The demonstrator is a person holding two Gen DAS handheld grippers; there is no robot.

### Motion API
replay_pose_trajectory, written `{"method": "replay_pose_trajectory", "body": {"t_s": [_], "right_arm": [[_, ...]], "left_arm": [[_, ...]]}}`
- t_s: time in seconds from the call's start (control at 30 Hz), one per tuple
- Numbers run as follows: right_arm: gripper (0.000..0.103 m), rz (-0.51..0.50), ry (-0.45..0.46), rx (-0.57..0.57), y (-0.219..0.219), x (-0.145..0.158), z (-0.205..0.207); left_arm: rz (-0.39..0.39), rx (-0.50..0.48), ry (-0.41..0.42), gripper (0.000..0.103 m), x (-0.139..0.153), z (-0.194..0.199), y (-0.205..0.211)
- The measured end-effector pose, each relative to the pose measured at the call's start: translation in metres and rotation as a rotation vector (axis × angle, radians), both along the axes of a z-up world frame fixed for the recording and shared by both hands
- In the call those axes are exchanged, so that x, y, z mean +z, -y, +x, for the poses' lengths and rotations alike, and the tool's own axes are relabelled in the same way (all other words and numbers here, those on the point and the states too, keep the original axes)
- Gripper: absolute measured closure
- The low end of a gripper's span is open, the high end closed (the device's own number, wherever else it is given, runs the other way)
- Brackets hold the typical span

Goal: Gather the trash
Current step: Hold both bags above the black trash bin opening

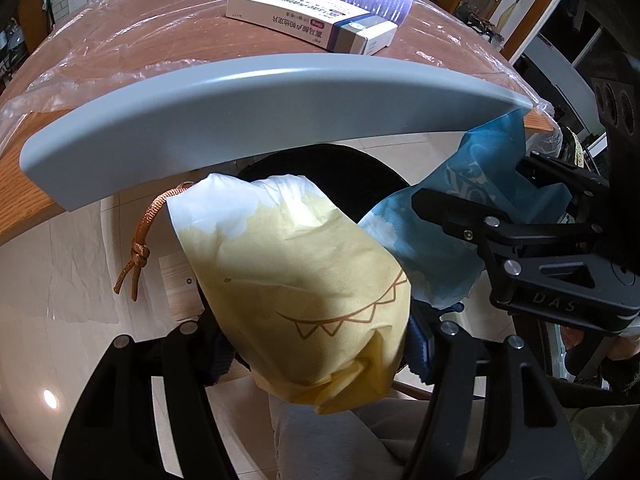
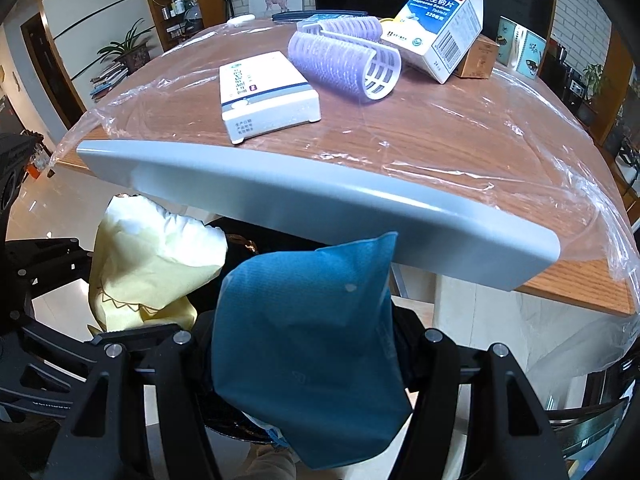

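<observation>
I grip a yellow bag (image 1: pixel 296 280) in my left fingers (image 1: pixel 224 356) and a blue bag (image 2: pixel 308 344) in my right fingers (image 2: pixel 404 360), both below the grey chair back (image 1: pixel 240 112), ready for binning.

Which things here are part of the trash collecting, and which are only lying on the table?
Part of the job:
- yellow bag, held in the left tongs
- blue bag, held in the right tongs

Only lying about:
- flat white box
- purple hair rollers
- tilted medicine carton
- clear plastic sheet on the table
- grey chair back
</observation>
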State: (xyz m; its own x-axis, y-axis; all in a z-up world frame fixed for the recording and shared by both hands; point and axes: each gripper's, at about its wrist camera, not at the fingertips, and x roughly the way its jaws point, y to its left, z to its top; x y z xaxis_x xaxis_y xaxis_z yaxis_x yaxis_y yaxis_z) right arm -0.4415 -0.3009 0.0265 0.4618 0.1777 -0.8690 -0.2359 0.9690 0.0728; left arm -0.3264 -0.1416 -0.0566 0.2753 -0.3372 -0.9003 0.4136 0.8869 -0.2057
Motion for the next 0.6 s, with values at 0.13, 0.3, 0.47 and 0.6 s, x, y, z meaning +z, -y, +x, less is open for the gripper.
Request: {"method": "replay_pose_trajectory", "body": {"t_s": [0.13,0.3,0.47,0.6], "right_arm": [[0.04,0.001,-0.005,-0.003,-0.0007,-0.0022,0.0],[0.04,0.001,-0.01,-0.006,0.0005,-0.0039,-0.0004],[0.04,0.001,-0.009,-0.009,0.002,-0.0047,0.0005],[0.04,0.001,-0.009,-0.011,0.0039,-0.0052,0.0029]], "left_arm": [[0.001,-0.002,0.002,0.036,-0.0004,0.0003,0.0014],[0.004,-0.006,0.009,0.036,0.0003,-0.0001,0.0034],[0.006,-0.01,0.012,0.036,0.0008,0.0009,0.0039],[0.009,-0.009,0.013,0.036,0.0,-0.0005,0.003]]}}
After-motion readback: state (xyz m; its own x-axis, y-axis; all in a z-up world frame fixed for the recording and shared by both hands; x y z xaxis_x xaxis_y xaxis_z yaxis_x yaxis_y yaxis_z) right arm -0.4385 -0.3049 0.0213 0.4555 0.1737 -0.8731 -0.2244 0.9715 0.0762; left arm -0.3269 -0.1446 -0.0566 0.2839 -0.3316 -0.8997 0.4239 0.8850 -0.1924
